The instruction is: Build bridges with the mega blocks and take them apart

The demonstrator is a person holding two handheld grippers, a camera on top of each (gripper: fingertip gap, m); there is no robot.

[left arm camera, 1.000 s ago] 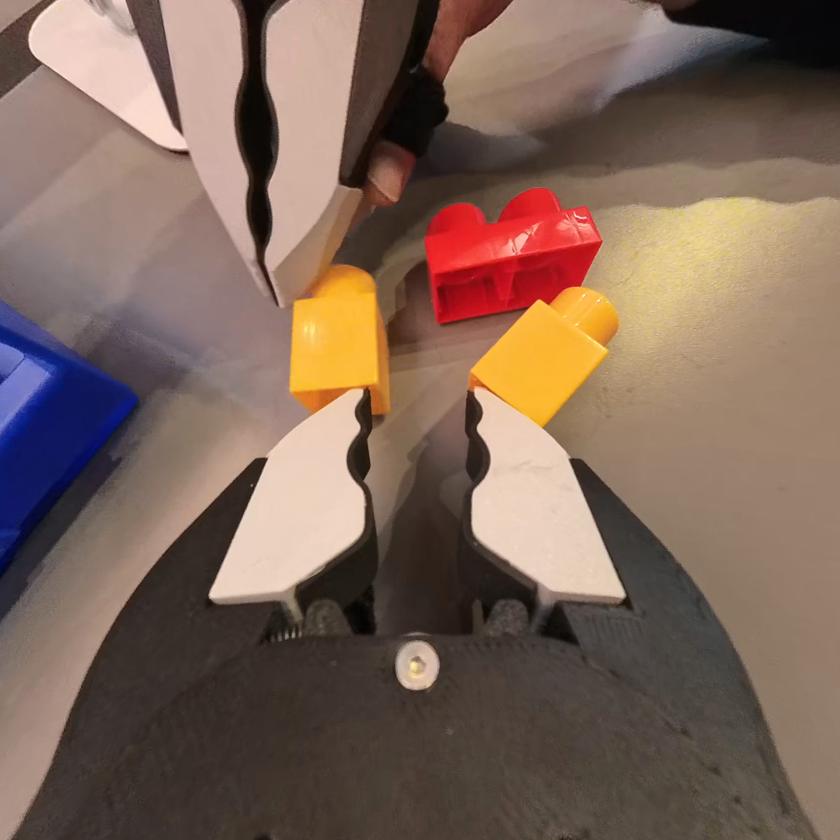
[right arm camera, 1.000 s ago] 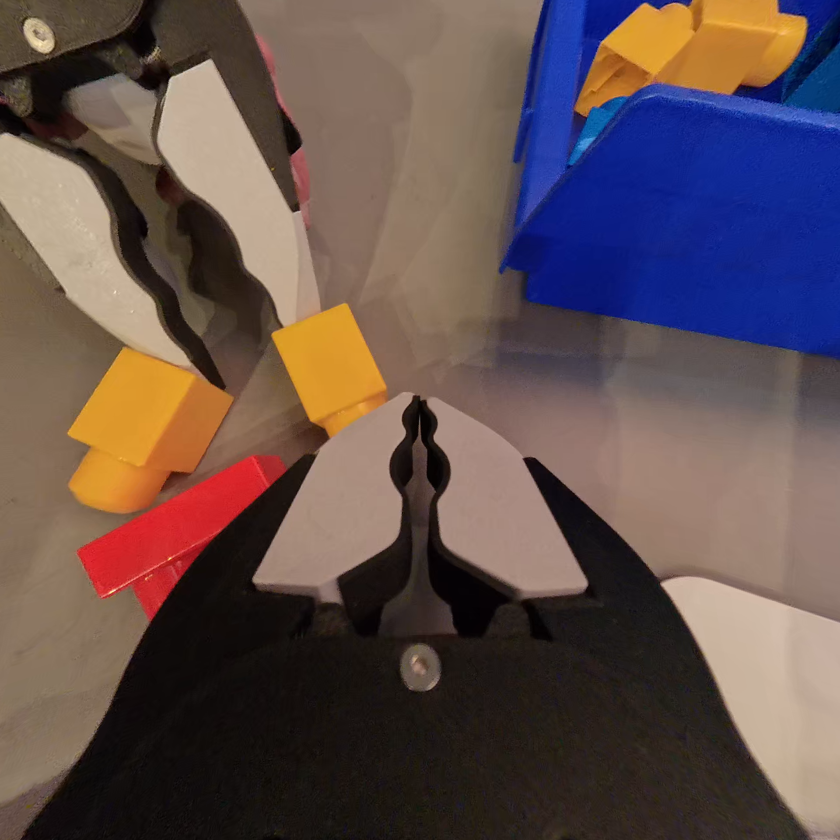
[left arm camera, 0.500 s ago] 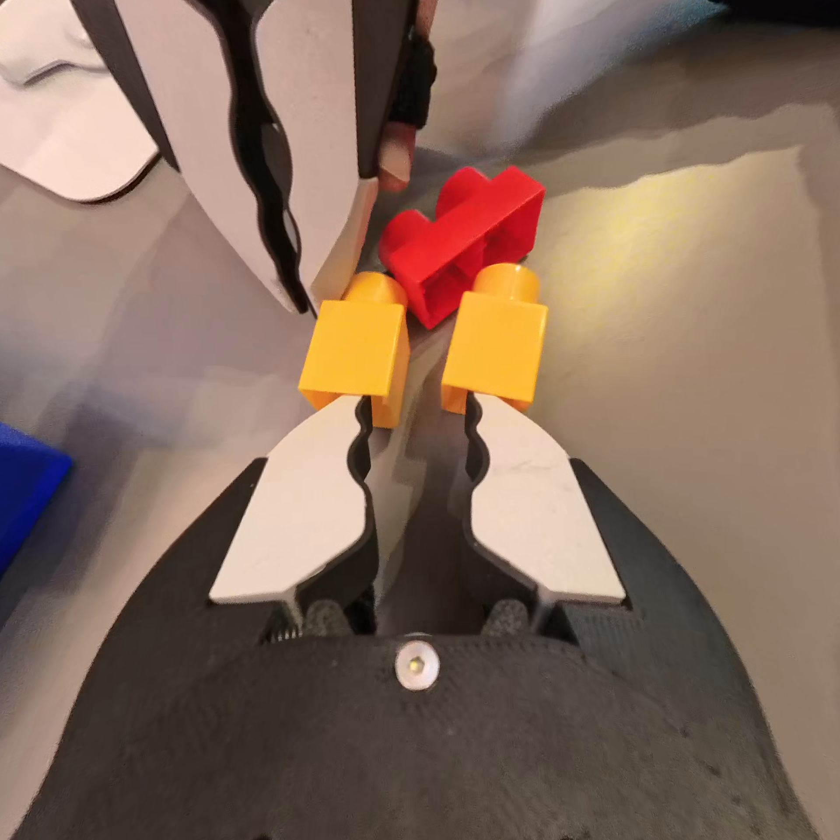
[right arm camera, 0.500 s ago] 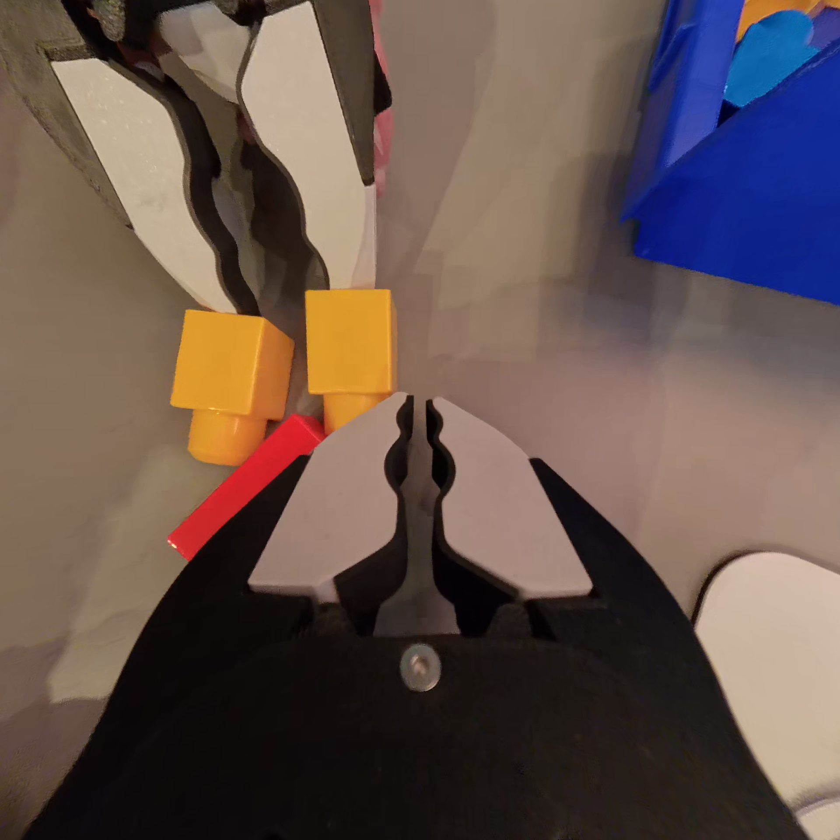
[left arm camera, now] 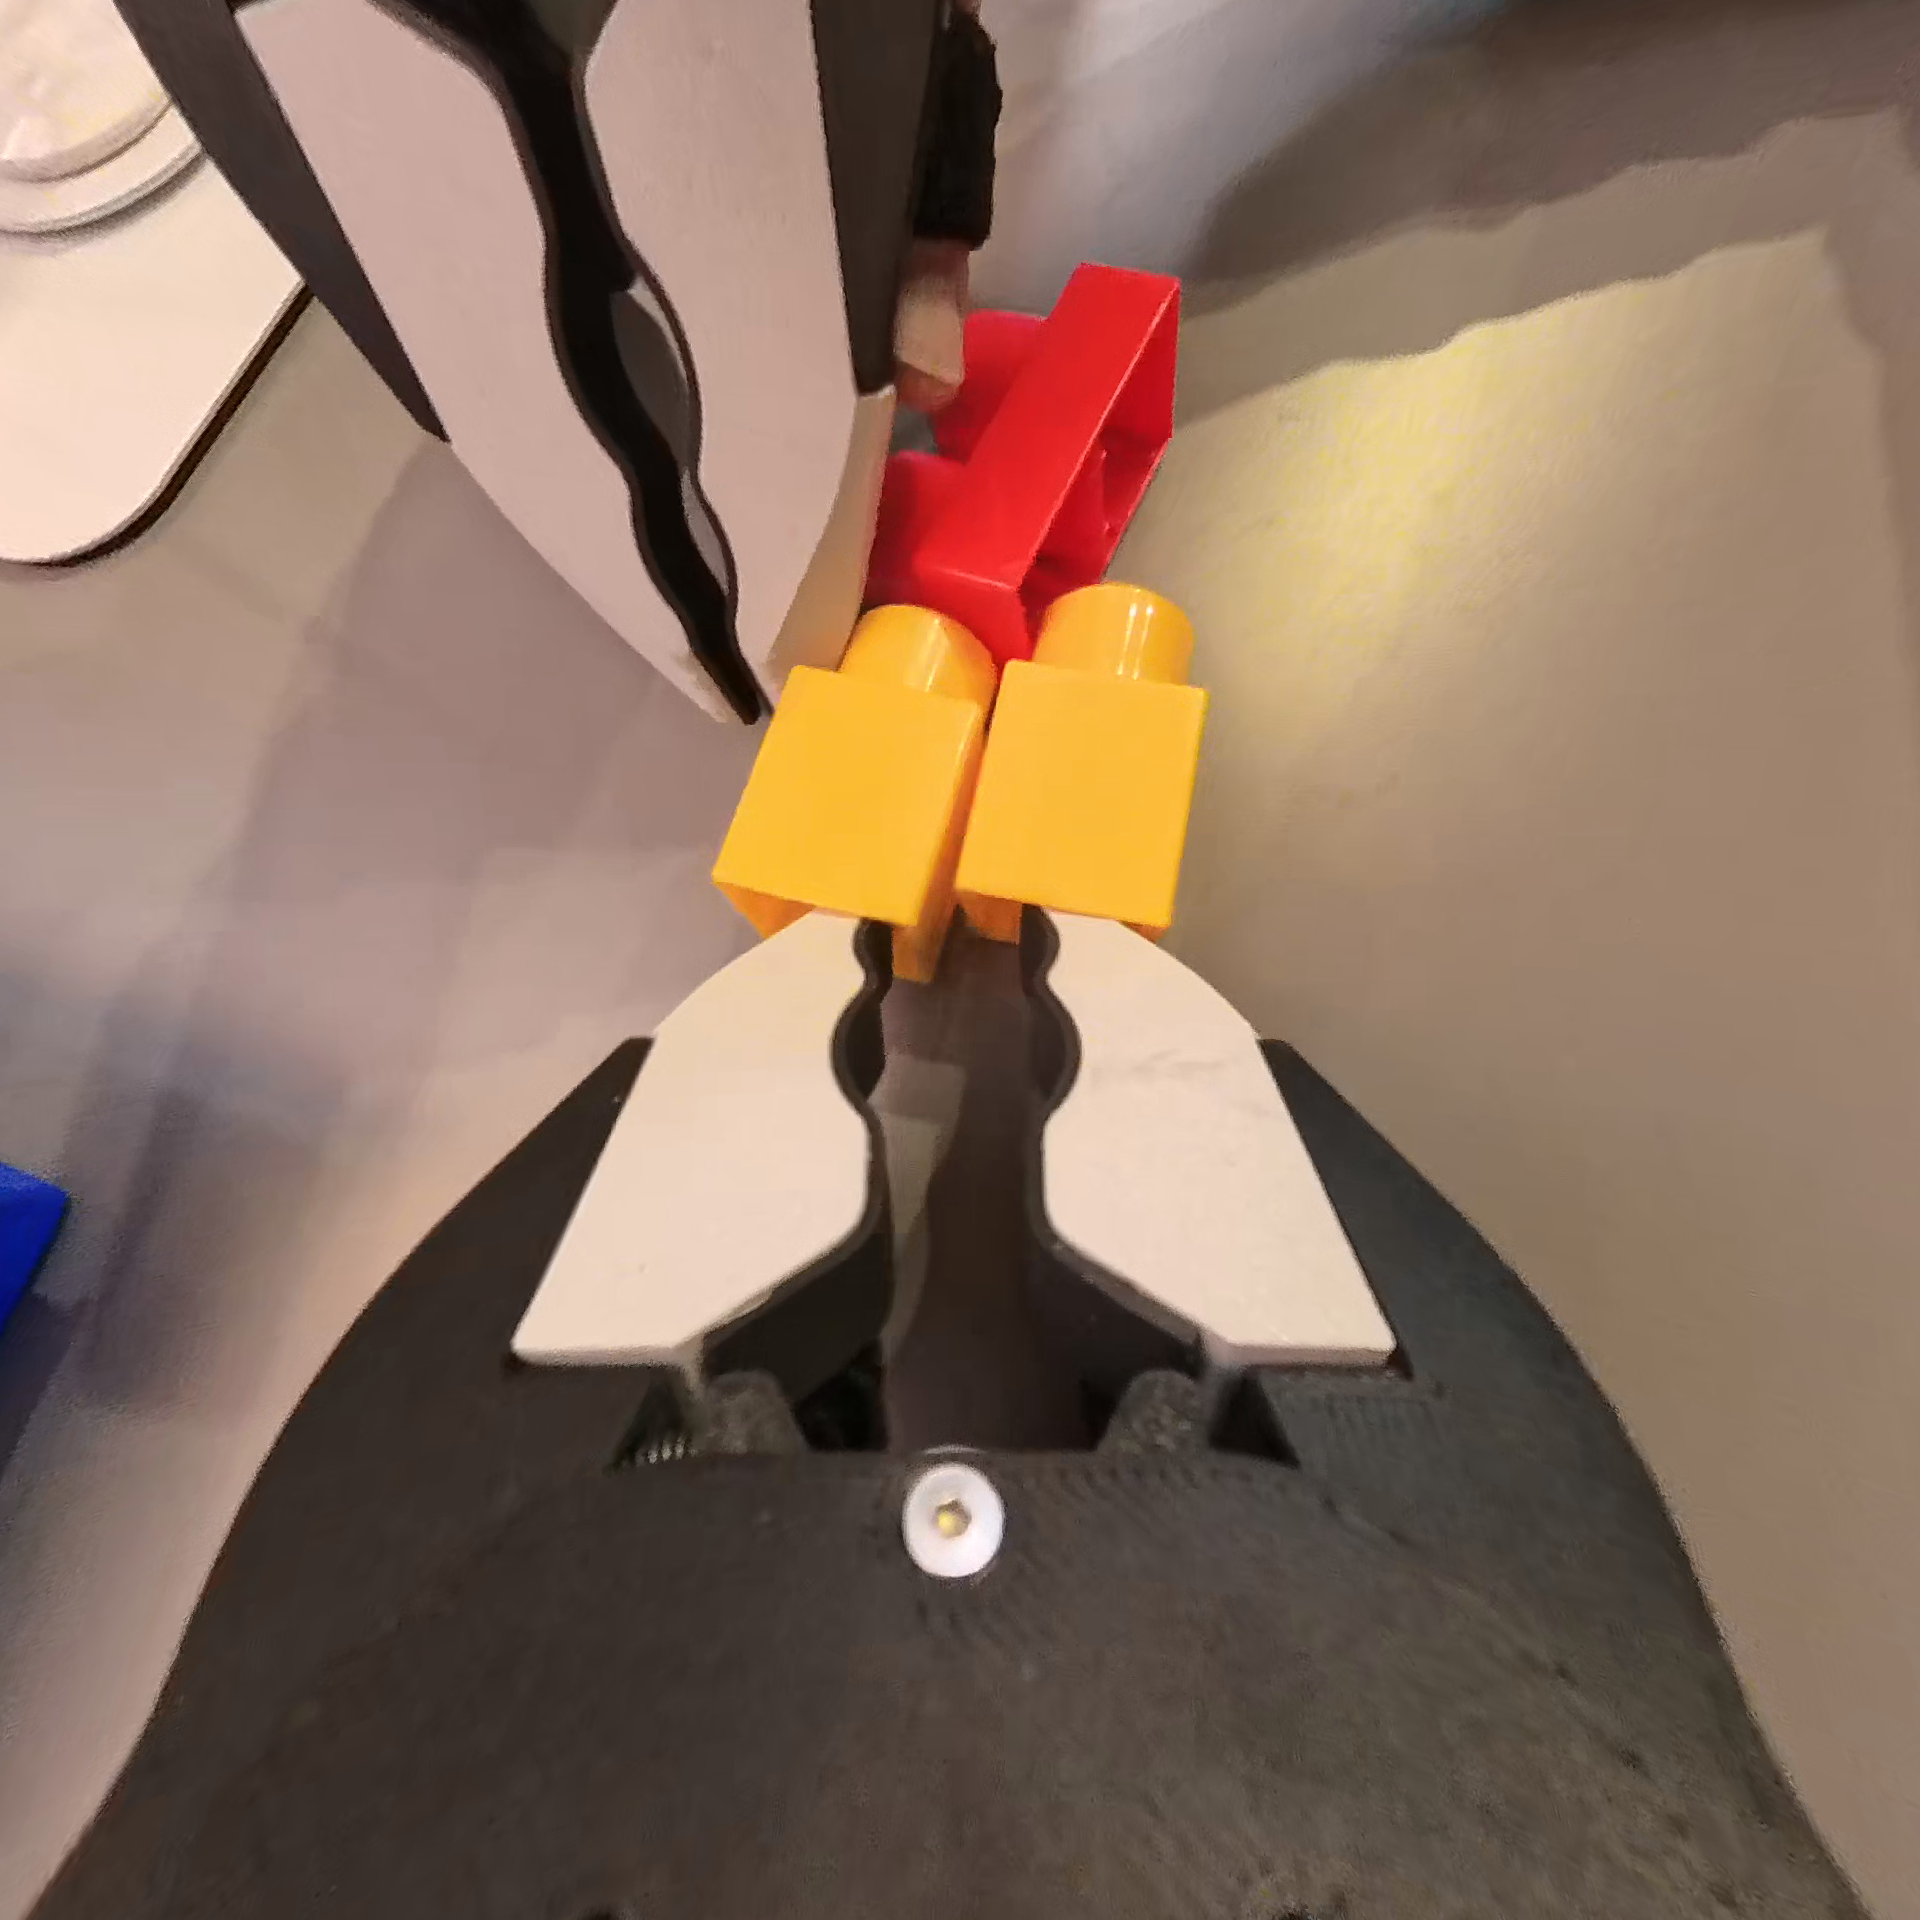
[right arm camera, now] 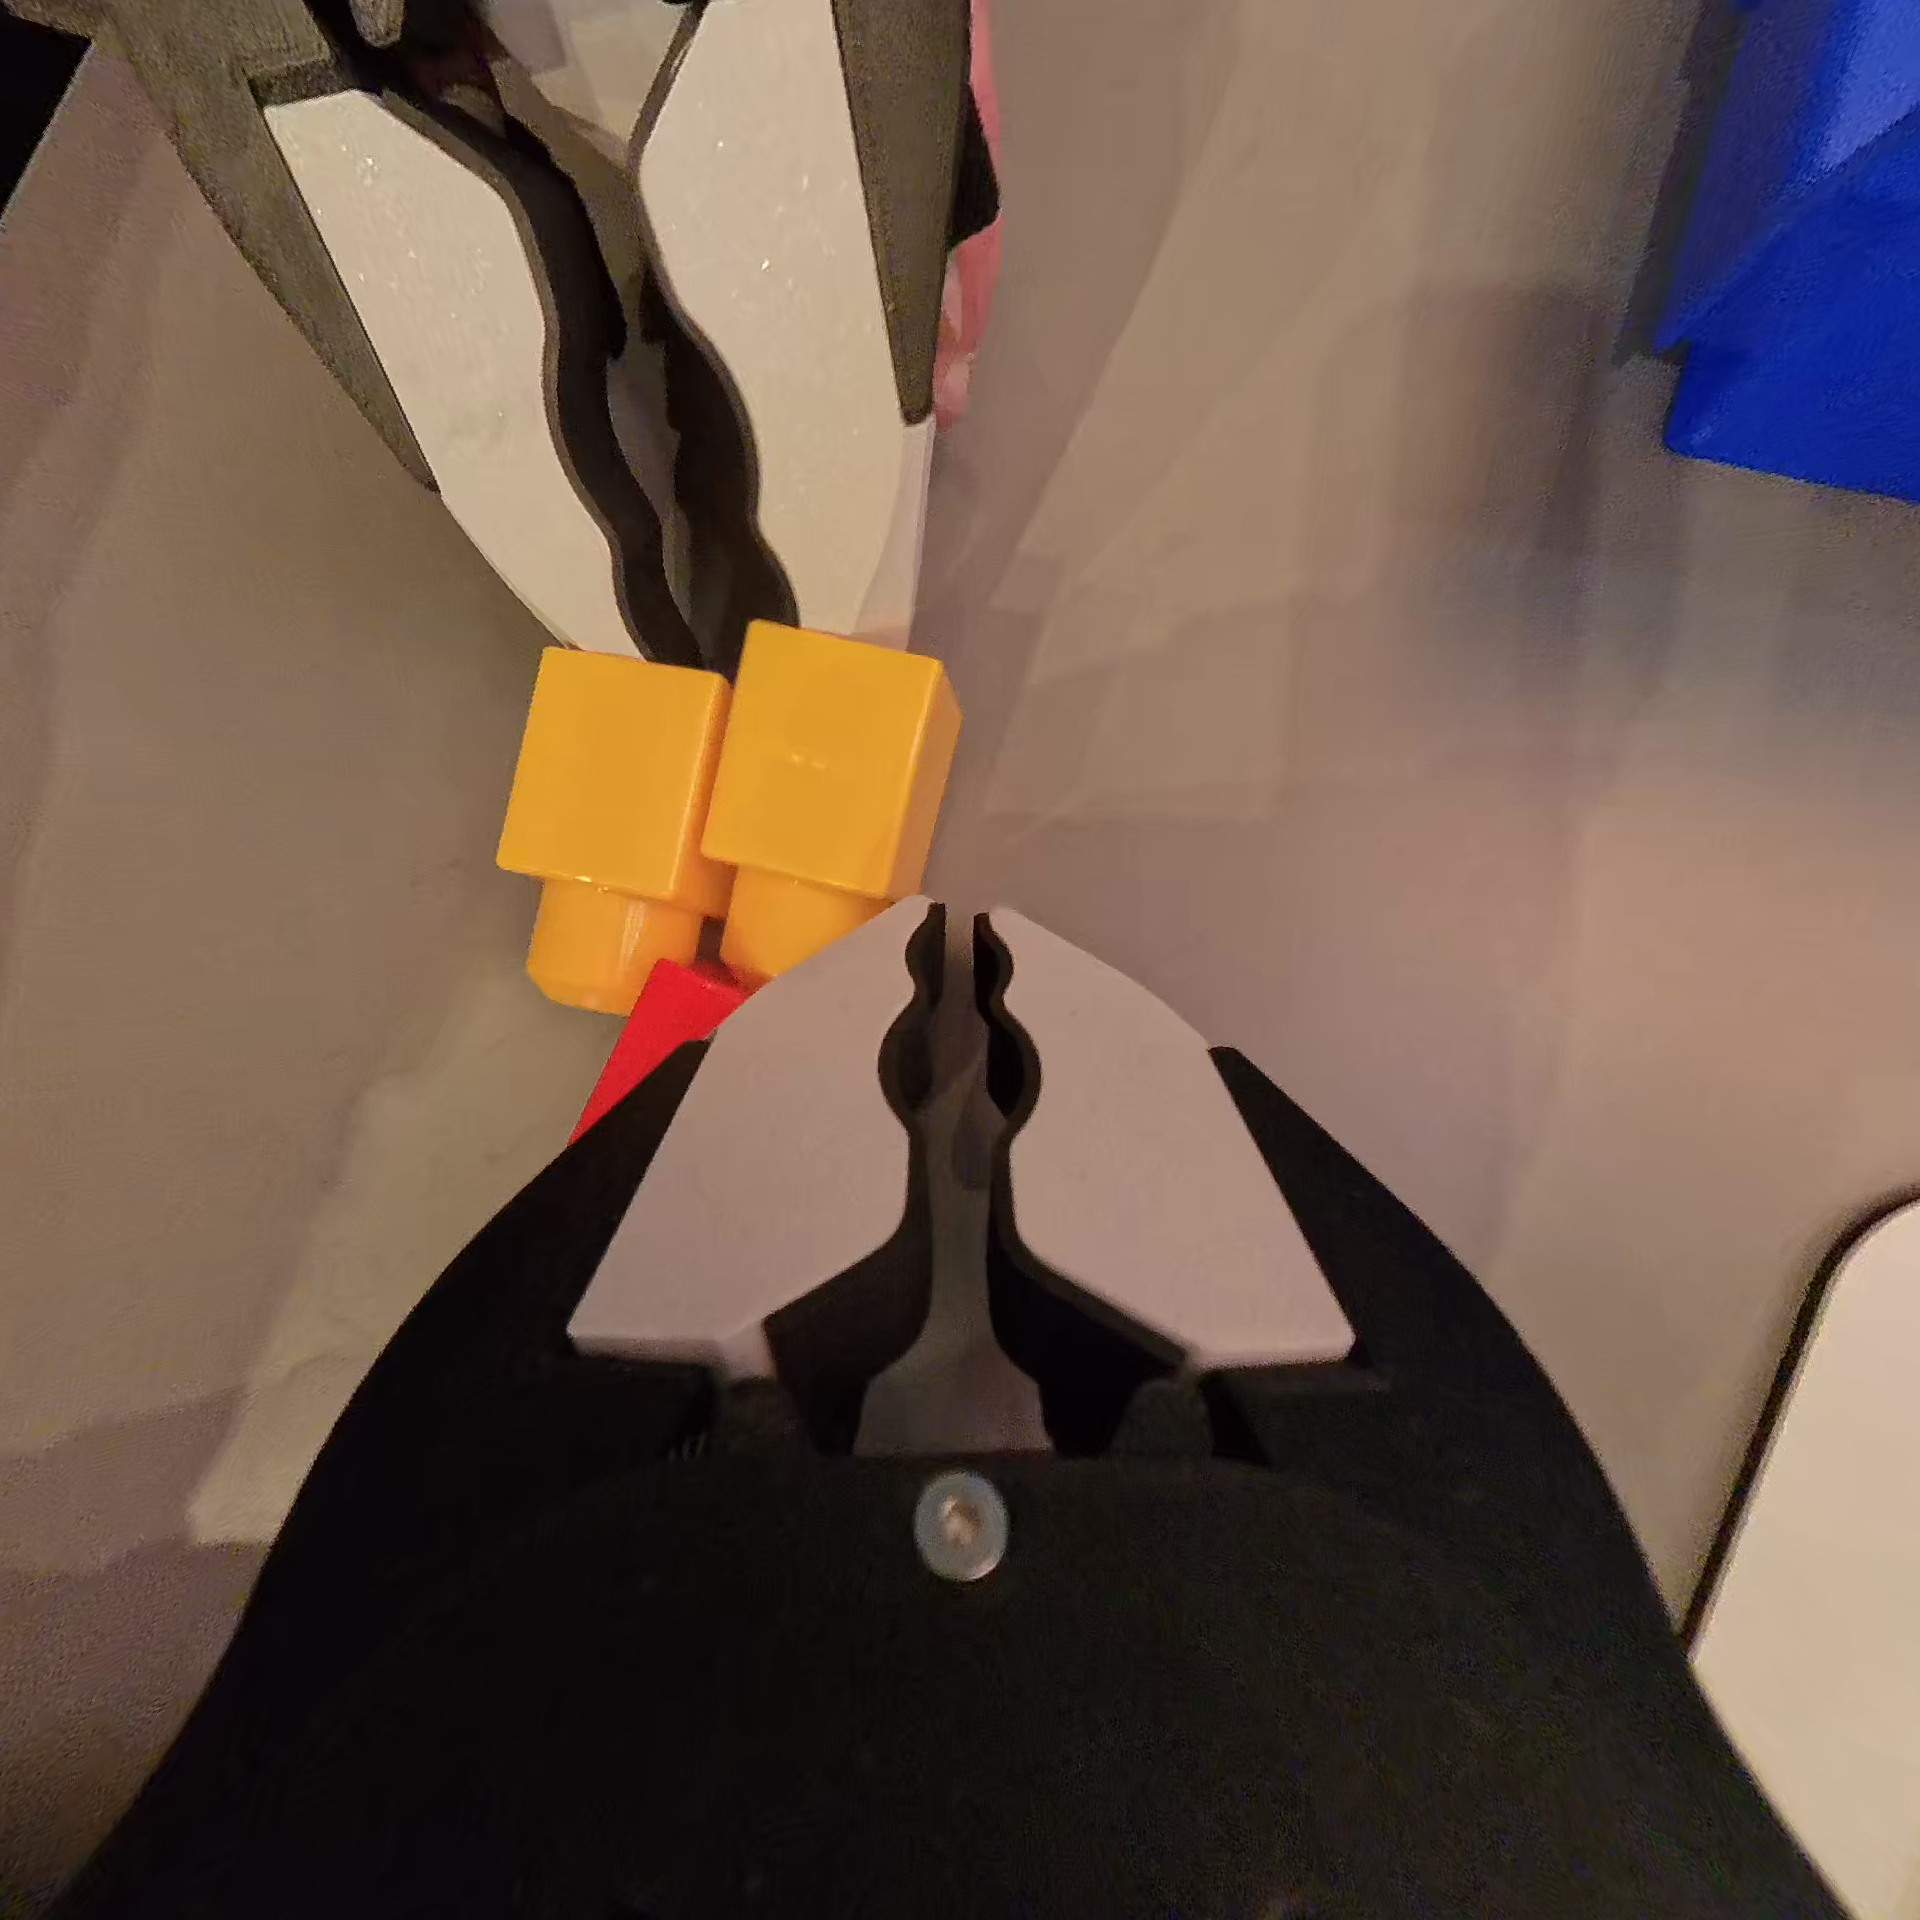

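Two yellow one-stud blocks lie on their sides, side by side and touching, on the grey table (left arm camera: 1558,935): one (left arm camera: 862,790) (right arm camera: 831,758) and the other (left arm camera: 1081,790) (right arm camera: 613,769). Their studs point at a red two-stud block (left arm camera: 1039,457) (right arm camera: 665,1029) that leans tilted behind them. My left gripper (left arm camera: 956,935) (right arm camera: 717,634) is at their open bottoms, pinching their two adjoining walls between its pads. My right gripper (right arm camera: 961,914) (left arm camera: 727,696) is barely open and empty. Its tip rests beside the stud of the nearer yellow block.
A blue bin (right arm camera: 1808,312) stands at the right gripper's far right; its corner shows in the left wrist view (left arm camera: 21,1226). A white board (left arm camera: 104,364) (right arm camera: 1818,1455) lies on the table behind the right gripper. A person's fingertip (left arm camera: 930,332) shows by the right gripper. Spacing between my two grippers at the tips: around 5 centimeters.
The two yellow blocks were pushed together from apart and angled to parallel and touching. The left jaws narrowed onto their inner walls. The red block was turned and tipped up. The right jaws parted slightly.
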